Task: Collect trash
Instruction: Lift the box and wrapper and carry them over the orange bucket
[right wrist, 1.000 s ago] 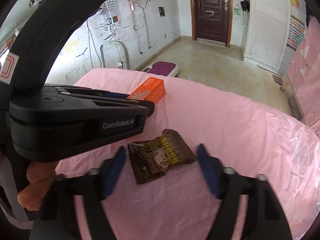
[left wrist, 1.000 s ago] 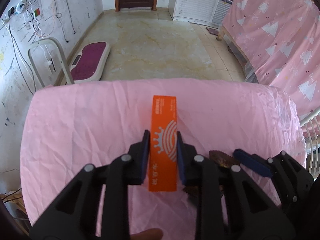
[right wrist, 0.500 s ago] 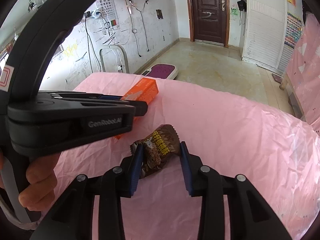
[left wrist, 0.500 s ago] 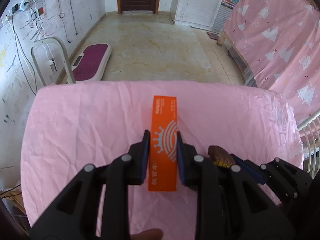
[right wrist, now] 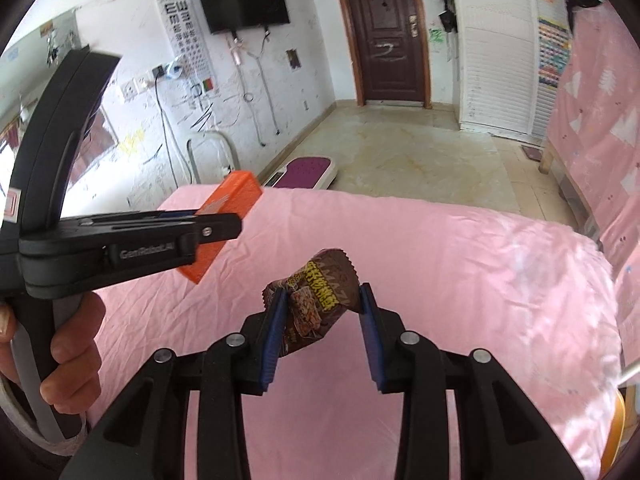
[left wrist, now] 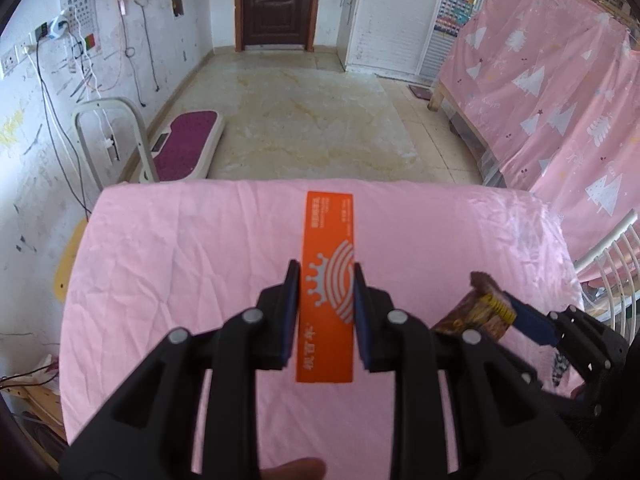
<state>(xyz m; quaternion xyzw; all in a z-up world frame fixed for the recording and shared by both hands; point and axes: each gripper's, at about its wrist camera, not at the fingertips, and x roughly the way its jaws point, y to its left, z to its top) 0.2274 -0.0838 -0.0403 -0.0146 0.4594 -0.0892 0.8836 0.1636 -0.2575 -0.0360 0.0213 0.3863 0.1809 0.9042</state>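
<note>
My left gripper (left wrist: 326, 280) is shut on a long orange box (left wrist: 328, 280) and holds it above the pink table (left wrist: 180, 264). In the right wrist view the left gripper (right wrist: 218, 226) and the orange box (right wrist: 228, 204) show at the left, lifted off the cloth. My right gripper (right wrist: 322, 300) is shut on a brown snack wrapper (right wrist: 320, 300) and holds it above the table (right wrist: 480, 280). In the left wrist view the wrapper (left wrist: 480, 308) and the right gripper (left wrist: 520, 320) show at the right.
The pink cloth-covered table has its far edge toward a tiled floor (left wrist: 312, 112). A purple platform machine (left wrist: 180, 144) stands on the floor at the left. A pink-covered rack (left wrist: 560, 100) stands at the right. A white wire fan guard (left wrist: 612, 256) is at the table's right edge.
My right gripper closed on the snack wrapper and lifted it off the table. My left gripper kept its hold on the orange box and raised it.
</note>
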